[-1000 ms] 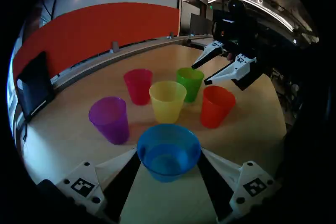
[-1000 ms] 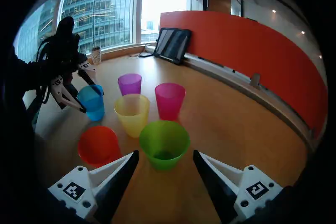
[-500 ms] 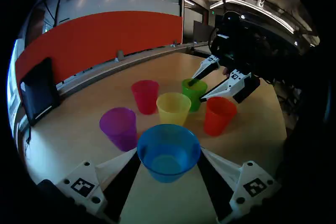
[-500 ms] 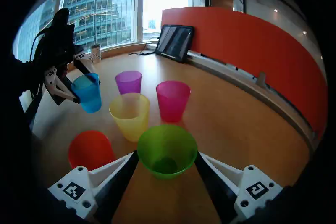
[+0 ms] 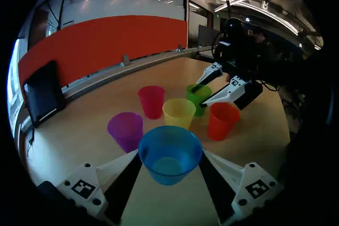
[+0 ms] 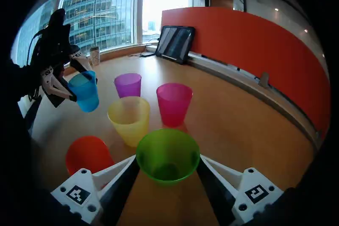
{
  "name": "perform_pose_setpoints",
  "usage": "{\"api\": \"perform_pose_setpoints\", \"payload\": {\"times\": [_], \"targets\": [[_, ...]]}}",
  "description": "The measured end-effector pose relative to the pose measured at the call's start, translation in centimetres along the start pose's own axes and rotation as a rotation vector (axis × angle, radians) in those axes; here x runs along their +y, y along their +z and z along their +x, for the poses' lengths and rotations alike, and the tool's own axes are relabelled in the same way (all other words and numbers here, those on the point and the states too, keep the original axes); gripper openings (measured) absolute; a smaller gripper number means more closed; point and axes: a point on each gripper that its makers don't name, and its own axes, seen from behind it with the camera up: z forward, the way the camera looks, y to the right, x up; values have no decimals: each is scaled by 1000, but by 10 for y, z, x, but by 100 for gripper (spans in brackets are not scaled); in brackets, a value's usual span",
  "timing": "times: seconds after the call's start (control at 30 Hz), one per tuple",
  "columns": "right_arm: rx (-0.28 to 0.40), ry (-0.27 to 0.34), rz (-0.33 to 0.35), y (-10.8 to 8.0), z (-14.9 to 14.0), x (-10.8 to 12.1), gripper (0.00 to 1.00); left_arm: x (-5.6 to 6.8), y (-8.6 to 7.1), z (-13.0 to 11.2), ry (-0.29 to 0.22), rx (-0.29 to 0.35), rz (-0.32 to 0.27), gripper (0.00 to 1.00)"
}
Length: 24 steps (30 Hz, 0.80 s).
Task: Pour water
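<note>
**Right gripper closes in around the green cup; blue cup carried higher**

A second ago the green cup stood just ahead of the right gripper, clear of its fingertips. Now it sits between the fingers, its wall touching both inner faces. The finger spacing looks unchanged, so I cannot tell whether they squeeze it or only flank it. In the left gripper view the right gripper brackets that same cup, one finger on either side.

The left gripper is clamped on the blue cup, both fingers hard against its sides and a paler pool low inside. Since the earlier frame it has risen off the table. The cups ahead of it look smaller and lower.

From the left gripper, the purple cup lies just ahead to the left, the yellow cup straight ahead and the orange cup ahead to the right. The pink cup is farther off.

From the right gripper, the blue cup hangs well ahead on the left.
</note>
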Motion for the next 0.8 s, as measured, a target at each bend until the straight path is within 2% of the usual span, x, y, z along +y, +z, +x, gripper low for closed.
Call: {"api": "perform_pose_setpoints", "payload": {"times": [0.37, 0.8], "targets": [[72, -5, -40, -29, 33, 5, 91, -6, -11, 24, -3, 67, 44, 87], [200, -27, -78, -67, 89, -4, 91, -22, -32, 73, -28, 206, 102, 87]]}}
